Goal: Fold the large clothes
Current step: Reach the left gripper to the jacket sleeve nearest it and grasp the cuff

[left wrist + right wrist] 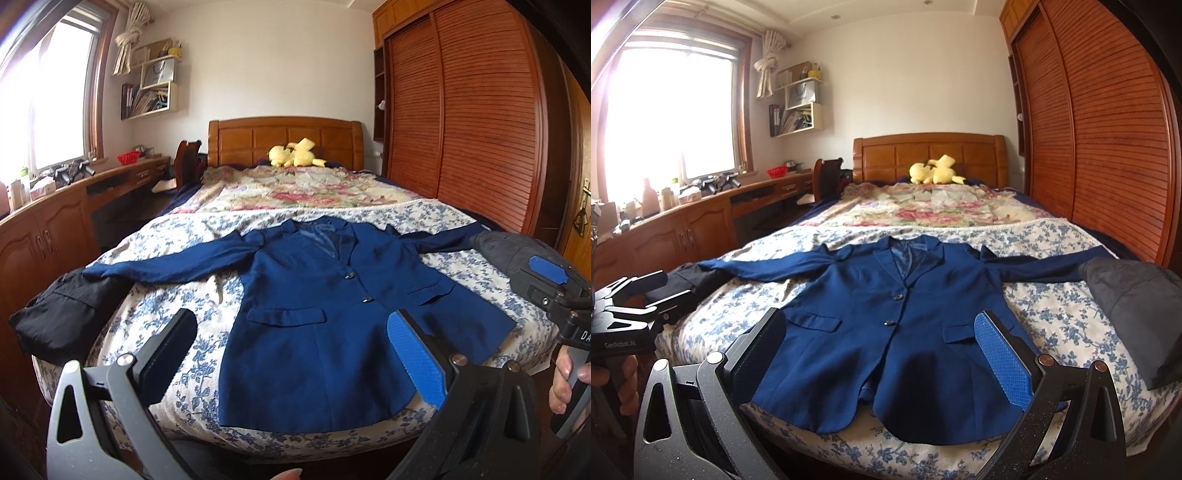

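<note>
A navy blue blazer (314, 325) (886, 325) lies flat and face up on the bed, buttoned, sleeves spread to both sides, hem toward me. My left gripper (291, 350) hovers open above the hem's left half with nothing between its fingers. My right gripper (882, 350) hovers open above the lower front of the blazer, also holding nothing. In the left wrist view the right gripper's body (554, 295) shows at the right edge, held by a hand (565, 380). The left gripper's body (631, 306) appears at the left edge of the right wrist view.
The bed (177, 295) has a blue floral cover. A black garment (55, 317) lies at its left edge and a dark grey one (1137, 314) at its right. A yellow plush (295, 153) sits by the headboard. A wooden desk (48, 221) runs left, a slatted wardrobe (480, 129) right.
</note>
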Available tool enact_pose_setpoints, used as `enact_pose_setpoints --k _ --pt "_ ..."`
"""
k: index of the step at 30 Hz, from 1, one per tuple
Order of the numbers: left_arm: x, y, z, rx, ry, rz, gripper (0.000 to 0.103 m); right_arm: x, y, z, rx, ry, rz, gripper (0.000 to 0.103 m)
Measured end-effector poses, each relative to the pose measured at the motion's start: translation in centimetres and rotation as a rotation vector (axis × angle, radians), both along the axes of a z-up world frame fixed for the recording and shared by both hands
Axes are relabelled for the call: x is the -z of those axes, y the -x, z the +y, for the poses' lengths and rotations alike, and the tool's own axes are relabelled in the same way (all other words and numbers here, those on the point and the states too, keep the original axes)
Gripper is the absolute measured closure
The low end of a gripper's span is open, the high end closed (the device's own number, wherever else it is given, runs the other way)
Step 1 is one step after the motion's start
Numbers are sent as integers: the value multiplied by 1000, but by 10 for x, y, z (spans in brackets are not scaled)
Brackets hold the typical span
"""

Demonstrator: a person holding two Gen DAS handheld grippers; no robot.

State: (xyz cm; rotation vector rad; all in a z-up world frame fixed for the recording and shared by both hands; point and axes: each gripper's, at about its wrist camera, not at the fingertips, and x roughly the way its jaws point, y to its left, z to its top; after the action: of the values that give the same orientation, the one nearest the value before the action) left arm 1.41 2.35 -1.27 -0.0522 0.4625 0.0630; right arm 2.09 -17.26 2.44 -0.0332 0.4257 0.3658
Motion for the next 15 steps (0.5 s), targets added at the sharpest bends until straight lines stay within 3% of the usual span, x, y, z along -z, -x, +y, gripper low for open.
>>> enact_pose_setpoints --k 15 --pt "43 -48 53 -35 18 123 0 39 -67 29 -72 17 45 0"
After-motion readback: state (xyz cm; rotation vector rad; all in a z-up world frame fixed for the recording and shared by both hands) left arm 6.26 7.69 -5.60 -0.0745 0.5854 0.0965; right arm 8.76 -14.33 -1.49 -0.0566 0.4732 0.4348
